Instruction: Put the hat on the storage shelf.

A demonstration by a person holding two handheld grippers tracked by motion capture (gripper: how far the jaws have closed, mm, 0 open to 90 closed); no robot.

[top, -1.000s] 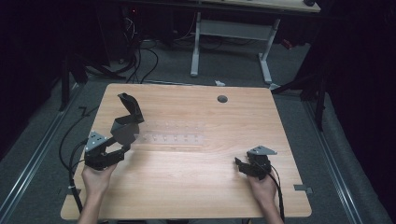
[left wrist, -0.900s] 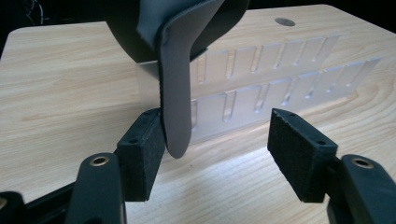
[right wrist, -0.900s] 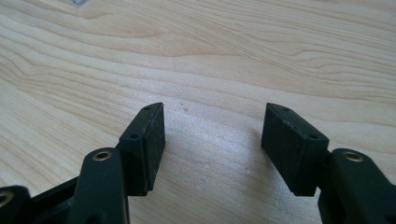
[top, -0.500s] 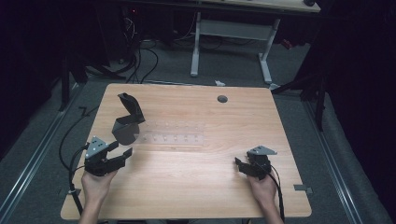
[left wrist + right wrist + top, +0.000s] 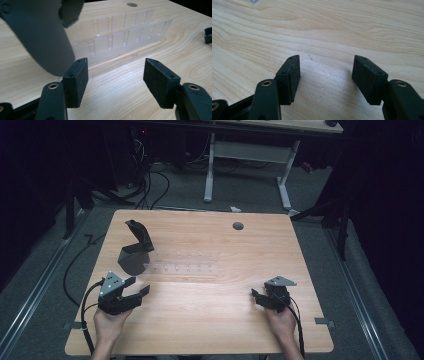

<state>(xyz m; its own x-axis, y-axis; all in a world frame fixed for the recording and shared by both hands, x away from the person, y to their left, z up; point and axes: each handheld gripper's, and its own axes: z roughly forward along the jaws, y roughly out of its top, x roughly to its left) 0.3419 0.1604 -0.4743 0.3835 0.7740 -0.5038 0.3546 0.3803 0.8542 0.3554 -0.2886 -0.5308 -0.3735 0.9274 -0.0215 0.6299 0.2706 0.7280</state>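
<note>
The clear slotted rack (image 5: pixel 186 261) lies left of the table's (image 5: pixel 210 320) centre, long axis running left-right, a dark scoop-like holder (image 5: pixel 135 251) touching its left end. The left gripper (image 5: pixel 134 289) sits nearer, just in front, jaws apart and empty. The right gripper (image 5: pixel 256 297) rests well apart, jaws spread.

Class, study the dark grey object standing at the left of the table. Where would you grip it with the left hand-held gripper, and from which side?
Probably the narrow raised arm of the dark grey object, not its broad rounded base, which looks wider than the open jaws. Bring the left hand-held gripper forward from the person's side, keeping clear of the clear plastic rack to its right.
</note>
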